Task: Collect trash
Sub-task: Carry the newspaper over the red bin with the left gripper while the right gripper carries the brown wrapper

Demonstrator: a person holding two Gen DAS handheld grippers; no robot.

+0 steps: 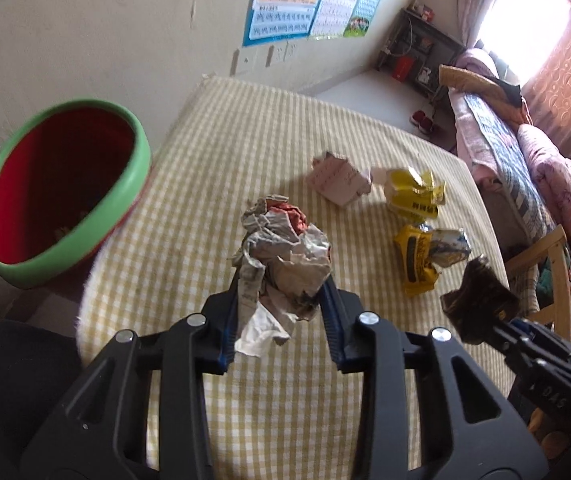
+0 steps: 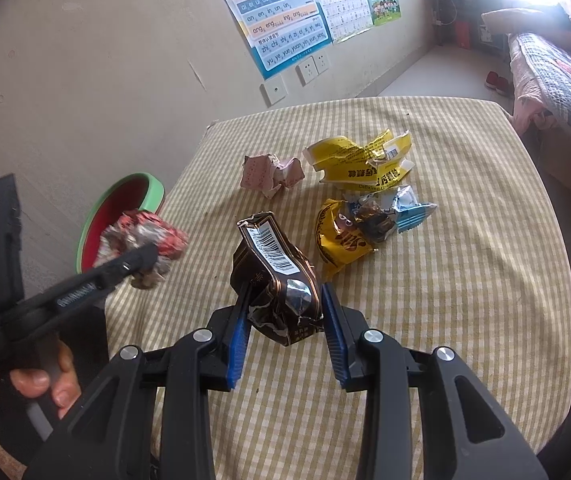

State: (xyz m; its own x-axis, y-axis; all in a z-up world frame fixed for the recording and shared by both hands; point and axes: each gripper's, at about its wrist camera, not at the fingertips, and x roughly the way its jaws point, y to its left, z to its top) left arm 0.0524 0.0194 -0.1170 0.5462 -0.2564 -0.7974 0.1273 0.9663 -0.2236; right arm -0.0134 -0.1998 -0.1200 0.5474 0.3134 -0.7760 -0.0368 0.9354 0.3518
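Though tilted, bin (image 1: 65,196) nearly empty.

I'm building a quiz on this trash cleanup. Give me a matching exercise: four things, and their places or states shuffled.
Things:
1. crumpled newspaper ball
2. dark brown wrapper
3. pink crumpled paper
4. green-rimmed bin

Places or states:
A. lying loose on the checked tablecloth
B. held in the right gripper
C. beside the table's edge
D. held in the left gripper

Pairs: 1-D, 2-B, 3-A, 4-C

Pinyin rows "ai ei ui ao ou iu ie üe er", "ang eng ing ong" on wall poster (image 2: 281,12); "DAS" on right gripper (image 1: 481,322) body.
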